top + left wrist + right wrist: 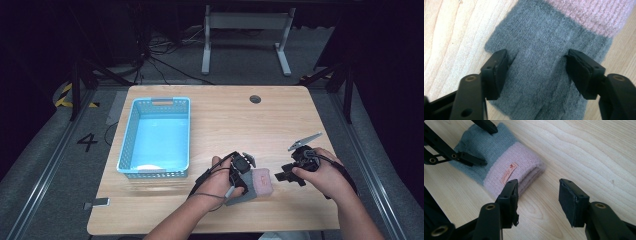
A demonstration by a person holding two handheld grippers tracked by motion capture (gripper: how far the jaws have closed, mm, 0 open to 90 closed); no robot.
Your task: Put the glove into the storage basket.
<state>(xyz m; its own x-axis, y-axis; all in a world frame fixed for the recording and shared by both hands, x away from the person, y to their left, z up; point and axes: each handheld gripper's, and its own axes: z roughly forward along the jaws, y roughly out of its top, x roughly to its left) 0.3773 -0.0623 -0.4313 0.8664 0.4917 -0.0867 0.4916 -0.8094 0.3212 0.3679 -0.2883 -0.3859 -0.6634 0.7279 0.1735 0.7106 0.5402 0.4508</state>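
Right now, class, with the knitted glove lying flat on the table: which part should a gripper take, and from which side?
Probably the pink cuff of the glove, from the right gripper's side. Folded double, it forms a thick raised edge facing those open jaws, whereas the grey part lies thin and flat under the left gripper.

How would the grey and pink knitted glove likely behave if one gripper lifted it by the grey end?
The glove is soft knit lying flat on the table, so it would probably droop rather than stay stiff. It looks light. The fuzzy wool should give the pads grip, so slipping seems unlikely, and it cannot roll.
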